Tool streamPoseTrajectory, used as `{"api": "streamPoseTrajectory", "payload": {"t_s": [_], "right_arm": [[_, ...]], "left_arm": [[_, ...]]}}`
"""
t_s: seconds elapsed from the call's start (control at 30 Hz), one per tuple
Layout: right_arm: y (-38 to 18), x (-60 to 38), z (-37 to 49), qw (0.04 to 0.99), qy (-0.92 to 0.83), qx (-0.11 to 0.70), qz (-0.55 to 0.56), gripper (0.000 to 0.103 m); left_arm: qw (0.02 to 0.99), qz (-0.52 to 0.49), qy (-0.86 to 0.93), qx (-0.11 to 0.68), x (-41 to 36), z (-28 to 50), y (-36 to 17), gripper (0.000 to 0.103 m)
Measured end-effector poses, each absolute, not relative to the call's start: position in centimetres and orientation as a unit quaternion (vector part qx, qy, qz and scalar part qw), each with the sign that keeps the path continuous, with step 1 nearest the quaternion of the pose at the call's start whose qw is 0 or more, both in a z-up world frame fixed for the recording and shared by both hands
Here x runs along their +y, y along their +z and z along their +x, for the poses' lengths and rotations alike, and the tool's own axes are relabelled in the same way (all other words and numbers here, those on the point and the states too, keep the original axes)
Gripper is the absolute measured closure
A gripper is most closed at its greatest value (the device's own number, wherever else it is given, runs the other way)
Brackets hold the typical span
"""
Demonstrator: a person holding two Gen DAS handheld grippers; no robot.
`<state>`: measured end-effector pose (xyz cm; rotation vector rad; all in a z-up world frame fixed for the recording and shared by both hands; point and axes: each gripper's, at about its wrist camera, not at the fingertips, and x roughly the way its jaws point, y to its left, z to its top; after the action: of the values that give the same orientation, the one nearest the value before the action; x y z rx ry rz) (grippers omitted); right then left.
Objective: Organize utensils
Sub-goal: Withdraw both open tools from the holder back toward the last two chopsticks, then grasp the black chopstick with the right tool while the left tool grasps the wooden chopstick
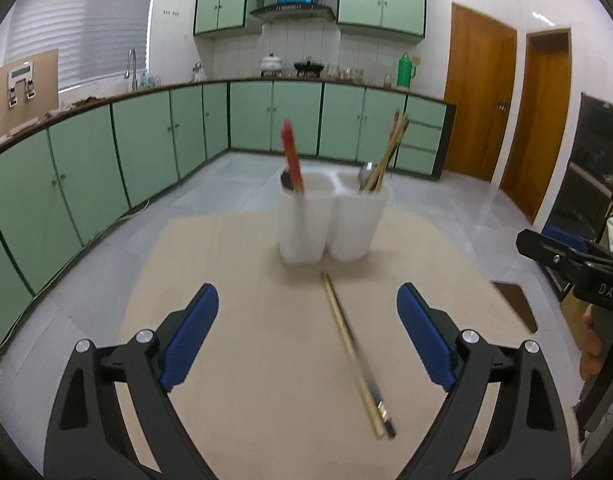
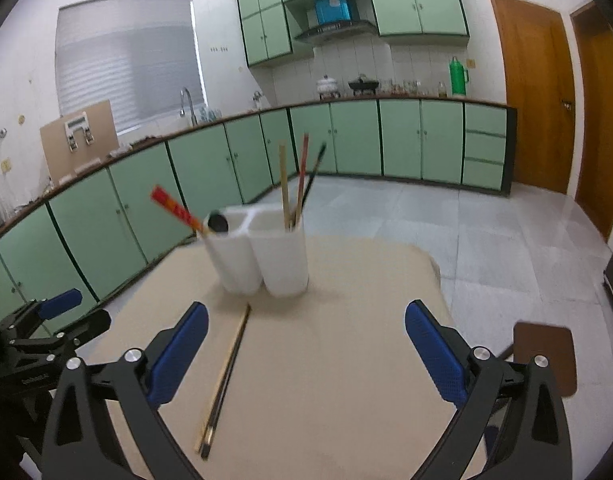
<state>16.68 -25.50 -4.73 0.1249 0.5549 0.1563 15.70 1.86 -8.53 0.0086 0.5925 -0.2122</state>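
Chopsticks (image 1: 356, 354) are seen lying loose on the beige worktop (image 1: 246, 340), just before the white two-compartment holder (image 1: 330, 220); left tool (image 1: 307, 338) and right tool (image 2: 306, 354) are spread, empty. One stick could be pinched alone, or the light holder knocked over.

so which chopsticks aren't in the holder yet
The pair lying flat on the table, in front of the white holder; the rest stand upright inside it.
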Motion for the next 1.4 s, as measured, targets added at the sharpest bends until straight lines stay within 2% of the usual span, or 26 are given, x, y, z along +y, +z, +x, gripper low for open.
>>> {"api": "streamPoseTrajectory", "payload": {"t_s": [0.37, 0.73, 1.1, 1.4], "right_arm": [[-12.0, -22.0, 14.1, 0.929, 0.085, 0.356, 0.049, 0.006], [-15.9, -17.2, 12.3, 0.912, 0.110, 0.395, 0.011, 0.008], [-18.0, -15.2, 12.2, 0.897, 0.115, 0.427, -0.020, 0.037], [-17.9, -14.8, 12.9, 0.897, 0.111, 0.427, -0.028, 0.045]], "left_arm": [[0.929, 0.025, -0.079, 0.362, 3.6, 13.0, -14.9, 0.015], [0.921, 0.029, -0.054, 0.386, 5.7, 11.7, -16.8, 0.015], [0.920, 0.020, -0.052, 0.387, 6.1, 11.4, -16.9, 0.015], [0.920, 0.018, -0.054, 0.388, 5.9, 11.6, -16.9, 0.015]]}}
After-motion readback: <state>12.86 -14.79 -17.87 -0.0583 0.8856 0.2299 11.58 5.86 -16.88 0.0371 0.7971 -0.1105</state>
